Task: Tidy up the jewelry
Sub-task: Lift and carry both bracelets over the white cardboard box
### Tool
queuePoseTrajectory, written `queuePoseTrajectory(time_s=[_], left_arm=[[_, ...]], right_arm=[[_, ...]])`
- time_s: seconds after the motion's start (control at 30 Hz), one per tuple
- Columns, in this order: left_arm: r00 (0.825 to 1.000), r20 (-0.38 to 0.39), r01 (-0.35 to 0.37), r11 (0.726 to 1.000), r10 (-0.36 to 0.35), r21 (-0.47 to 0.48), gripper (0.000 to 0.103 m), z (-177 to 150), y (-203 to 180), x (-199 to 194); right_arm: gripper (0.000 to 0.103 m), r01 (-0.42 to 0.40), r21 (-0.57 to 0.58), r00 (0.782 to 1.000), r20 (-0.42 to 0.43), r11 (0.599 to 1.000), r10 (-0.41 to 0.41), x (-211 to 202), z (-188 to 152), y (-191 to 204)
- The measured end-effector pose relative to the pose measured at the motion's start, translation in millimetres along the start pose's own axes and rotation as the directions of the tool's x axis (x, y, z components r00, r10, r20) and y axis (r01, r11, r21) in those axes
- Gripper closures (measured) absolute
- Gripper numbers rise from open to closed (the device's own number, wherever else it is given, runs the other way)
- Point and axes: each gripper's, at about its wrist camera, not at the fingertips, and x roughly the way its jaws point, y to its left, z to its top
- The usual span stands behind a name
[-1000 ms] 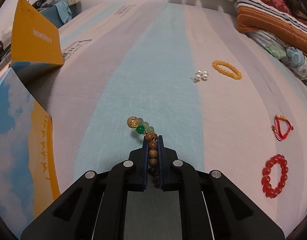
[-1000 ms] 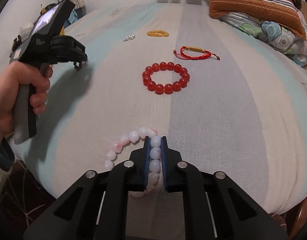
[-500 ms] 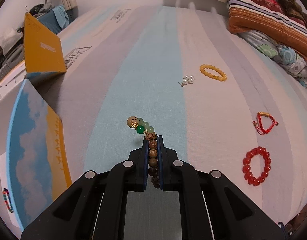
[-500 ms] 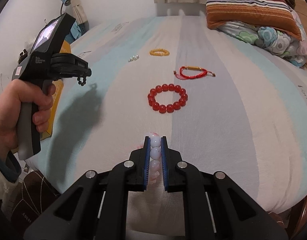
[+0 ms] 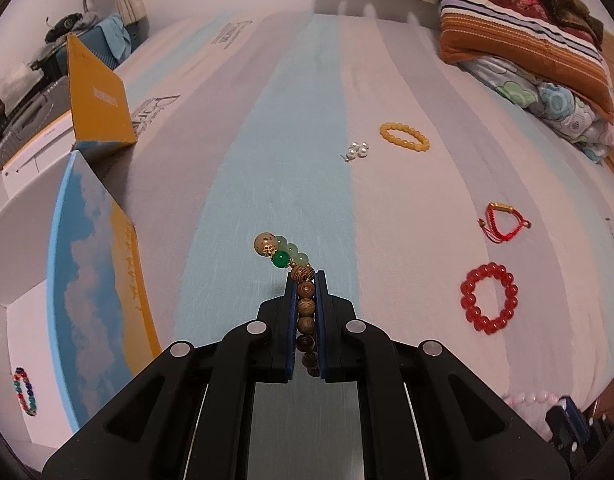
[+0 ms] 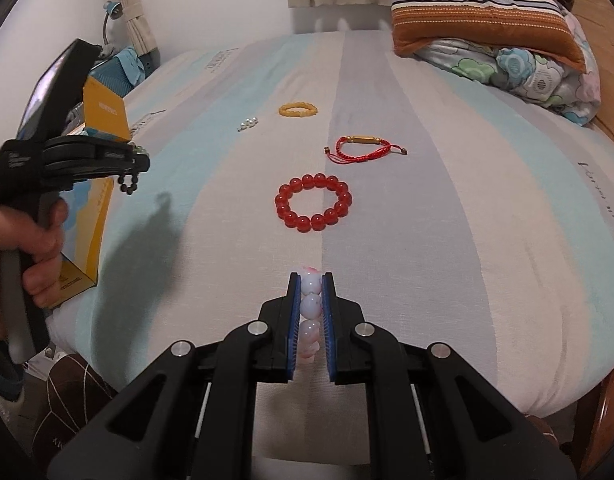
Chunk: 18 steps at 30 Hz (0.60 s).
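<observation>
A: Two grippers, both clamped. The left gripper [image 5: 305, 280] has its fingers [image 5: 291, 320] closed on a wooden-bead bracelet [image 5: 305, 306], whose glossy green and pale jade beads stick out past the tips. The right gripper [image 6: 311, 280] pinches a pink-white bead bracelet [image 6: 310, 306] the same way, lifted above the near edge of the bed [image 6: 467, 208].

B: And the surface?

A: A woven sheet in broad pale blue, grey and cream stripes. On it lie a red bead bracelet [image 6: 313, 203], round and translucent; farther off, a red cord bracelet [image 6: 363, 147] with a gold tube; then a yellow bead bracelet [image 6: 297, 110] and small pearl earrings [image 6: 248, 123] just beside it.

B: Around the bed?

A: An open box [image 5: 95, 280] with a sky print at the left edge, a colourful bracelet [image 5: 25, 391] inside. Striped pillow [image 6: 479, 8] and floral quilt [image 6: 539, 76] at the far right; curtains behind.
</observation>
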Motion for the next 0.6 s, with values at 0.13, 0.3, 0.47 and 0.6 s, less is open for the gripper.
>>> queuePoseTrajectory(time_s=[0.13, 0.3, 0.47, 0.6], left_arm=[[1.0, 0.008, 0.011, 1.0, -0.011, 0.014, 0.096, -2.4, 1.4, -11.5], [0.999, 0.013, 0.034, 0.999, -0.035, 0.04, 0.096, -2.4, 1.5, -25.8], [0.999, 0.017, 0.049, 0.998, -0.05, 0.048, 0.096, -1.8, 7.4, -43.4], [0.998, 0.016, 0.065, 0.997, -0.066, 0.041, 0.096, -1.0, 12.9, -54.4]], right_arm=[[0.093, 0.005, -0.007, 1.0, -0.004, 1.0, -0.005, -1.6, 2.7, 1.2], [0.093, -0.001, 0.013, 1.0, 0.005, 1.0, 0.001, -7.6, 11.0, -0.4], [0.093, 0.011, 0.017, 1.0, 0.019, 1.0, -0.012, -15.4, 19.3, -6.0], [0.093, 0.014, 0.021, 1.0, 0.024, 1.0, -0.014, -19.8, 28.9, -7.9]])
